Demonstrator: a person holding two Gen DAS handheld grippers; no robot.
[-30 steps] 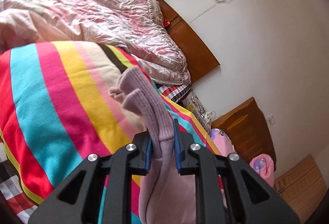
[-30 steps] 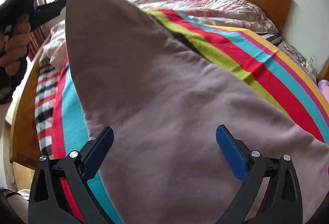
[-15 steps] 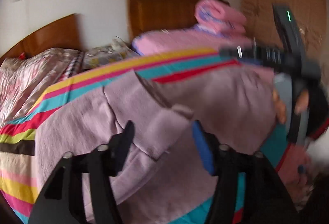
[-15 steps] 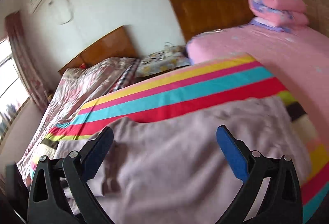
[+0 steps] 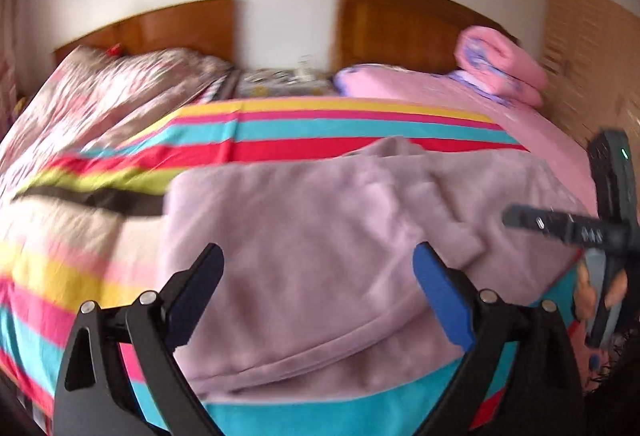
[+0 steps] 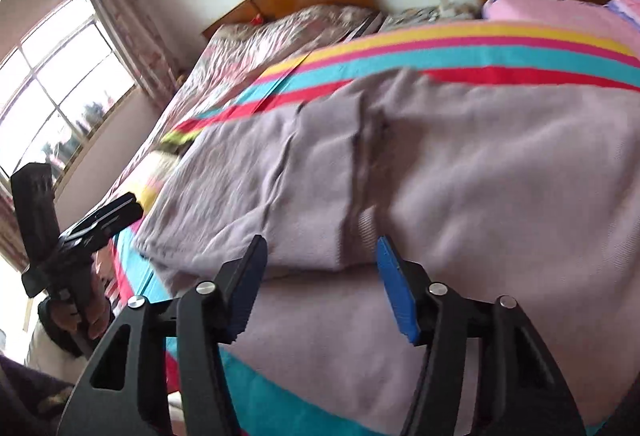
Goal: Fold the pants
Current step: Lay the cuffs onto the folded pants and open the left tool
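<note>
So at this point the pants [image 5: 320,256] were lying on the striped blanket [image 5: 280,131], near the front edge of the bed, with one half already laid over the other. You could see the top layer's edge running across the cloth in the right wrist view, with a loose fold bunched up toward the middle.

Your left gripper [image 5: 318,292] was hanging over the left part of the pants with its tongs spread wide. They'd just been opening, and nothing was pinched between them; the cloth was just lying underneath. My guess is you'd dropped that end where you wanted it.

Your right gripper [image 6: 320,280] was over the near edge of the pants with its tongs about half apart. They'd just been closing in, with the folded edge lying beneath the gap, but the pads weren't pressing on cloth from what I could see. Looked to me like you were lining up a pinch on that near edge for the next fold.

Both tools pointed down at a slant toward the bed, which makes sense for working flat fabric. The frames were pretty blurry though. The pink rolled blanket [image 5: 500,63] sat far right, well out of the way.
</note>
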